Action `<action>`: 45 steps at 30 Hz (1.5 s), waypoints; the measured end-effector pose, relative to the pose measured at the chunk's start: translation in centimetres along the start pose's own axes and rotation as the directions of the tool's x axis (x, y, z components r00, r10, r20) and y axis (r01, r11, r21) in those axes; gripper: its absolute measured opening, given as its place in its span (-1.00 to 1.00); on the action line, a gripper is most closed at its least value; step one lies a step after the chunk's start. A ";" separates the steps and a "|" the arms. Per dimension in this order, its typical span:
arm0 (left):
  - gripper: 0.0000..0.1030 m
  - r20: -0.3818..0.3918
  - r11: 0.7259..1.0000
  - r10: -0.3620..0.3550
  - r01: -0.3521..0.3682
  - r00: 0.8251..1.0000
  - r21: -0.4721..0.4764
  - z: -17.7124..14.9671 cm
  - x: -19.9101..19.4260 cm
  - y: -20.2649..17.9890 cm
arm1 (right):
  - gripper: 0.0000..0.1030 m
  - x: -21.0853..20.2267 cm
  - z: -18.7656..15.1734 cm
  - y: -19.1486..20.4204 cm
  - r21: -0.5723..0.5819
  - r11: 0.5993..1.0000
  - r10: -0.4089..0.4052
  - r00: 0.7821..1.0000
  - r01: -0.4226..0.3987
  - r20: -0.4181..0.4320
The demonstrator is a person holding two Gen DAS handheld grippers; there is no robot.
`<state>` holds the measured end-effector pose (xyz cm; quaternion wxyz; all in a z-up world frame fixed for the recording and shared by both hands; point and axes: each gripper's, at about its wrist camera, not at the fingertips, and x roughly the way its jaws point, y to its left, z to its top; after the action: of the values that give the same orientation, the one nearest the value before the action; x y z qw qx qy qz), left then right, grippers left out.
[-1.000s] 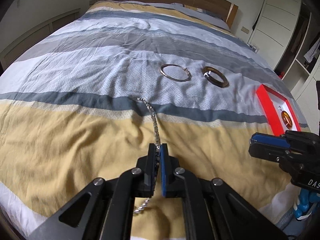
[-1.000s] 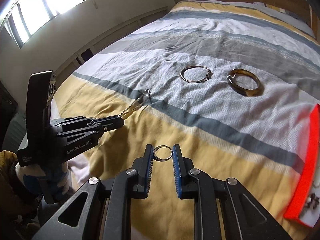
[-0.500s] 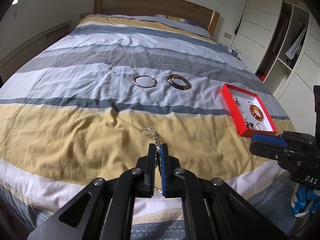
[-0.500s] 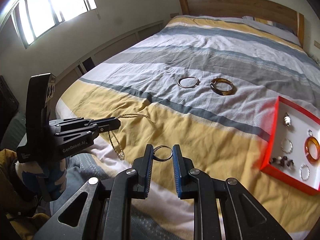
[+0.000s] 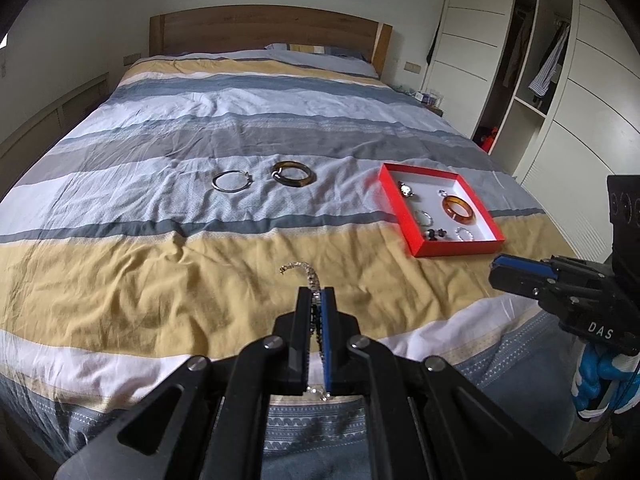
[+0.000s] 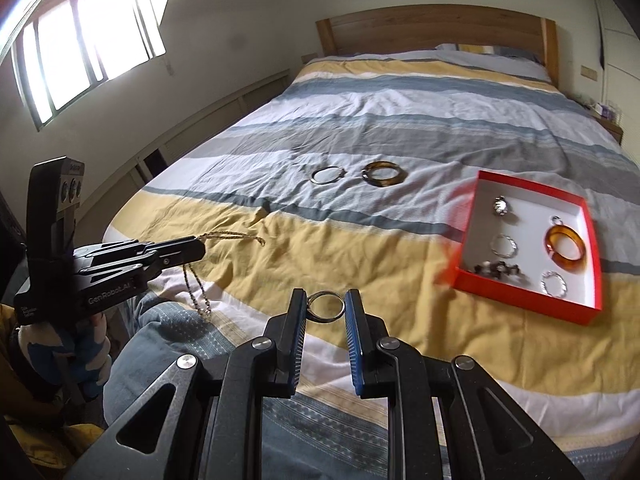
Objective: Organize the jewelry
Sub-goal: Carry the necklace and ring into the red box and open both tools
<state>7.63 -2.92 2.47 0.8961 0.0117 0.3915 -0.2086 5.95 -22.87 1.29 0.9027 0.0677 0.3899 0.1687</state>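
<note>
Left gripper [image 5: 319,297] clamped tight on a chain [image 5: 310,276]: one end curls out past the fingertips onto the yellow stripe of the bed [image 5: 120,280], the rest hangs below the jaws off the bed edge. Right gripper [image 6: 326,306] closed partway on a small ring [image 6: 326,307], pinched across its width between the pads, held just above the bed edge. Ahead and right of the right gripper, red tray [image 6: 520,290] on the bed with an amber bangle [image 6: 566,245], wire rings, a dark beaded piece and a small silver piece inside. Farther ahead of both grippers, a thin silver hoop [image 5: 231,181] and a dark bangle [image 5: 292,174] lie side by side, apart, on the pale stripe. Headboard [image 5: 264,30] beyond.
</note>
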 end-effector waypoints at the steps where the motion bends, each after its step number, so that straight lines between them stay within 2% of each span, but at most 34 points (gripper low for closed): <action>1: -0.93 0.000 1.000 -0.008 0.008 1.000 0.008 0.1 0.0 -0.5 | -0.62 -0.4 -0.1 -0.4 0.007 1.000 -0.006 1.000 0.006 0.006; 7: -0.93 -0.012 0.997 -0.048 0.049 0.999 0.067 1.3 1.1 -3.7 | -0.62 -2.5 -0.5 -3.6 0.054 0.997 -0.053 0.998 0.051 0.040; 13: -0.93 -0.026 0.986 -0.103 0.105 0.994 0.127 3.7 3.6 -7.5 | -0.62 -3.7 -0.6 -8.6 0.129 0.986 -0.116 0.992 0.108 0.052; 24: -0.93 -0.079 0.954 -0.184 0.197 0.980 0.225 9.4 12.3 -14.7 | -0.62 -1.4 1.9 -18.0 0.184 0.964 -0.200 0.979 0.193 0.023; 29: -0.93 -0.107 0.950 -0.191 0.211 0.976 0.229 11.9 17.7 -17.3 | -0.62 0.9 3.7 -21.9 0.184 0.961 -0.212 0.977 0.208 0.005; 35: -0.93 -0.157 0.950 -0.178 0.211 0.972 0.229 13.0 24.0 -19.3 | -0.62 4.5 5.5 -25.6 0.160 0.963 -0.212 0.977 0.215 -0.032; 40: -0.92 -0.185 0.960 -0.116 0.157 0.976 0.231 13.0 28.2 -19.2 | -0.62 7.5 5.8 -28.3 0.171 0.962 -0.200 0.977 0.211 -0.078; 45: -0.92 -0.218 0.971 -0.081 0.126 0.973 0.203 12.5 30.8 -18.1 | -0.62 10.2 5.9 -30.0 0.160 0.960 -0.209 0.968 0.231 -0.141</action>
<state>28.04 -33.00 -8.04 0.8315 0.1101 0.4580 -0.2943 24.32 -47.23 -9.16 0.8808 0.0923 0.4630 0.0361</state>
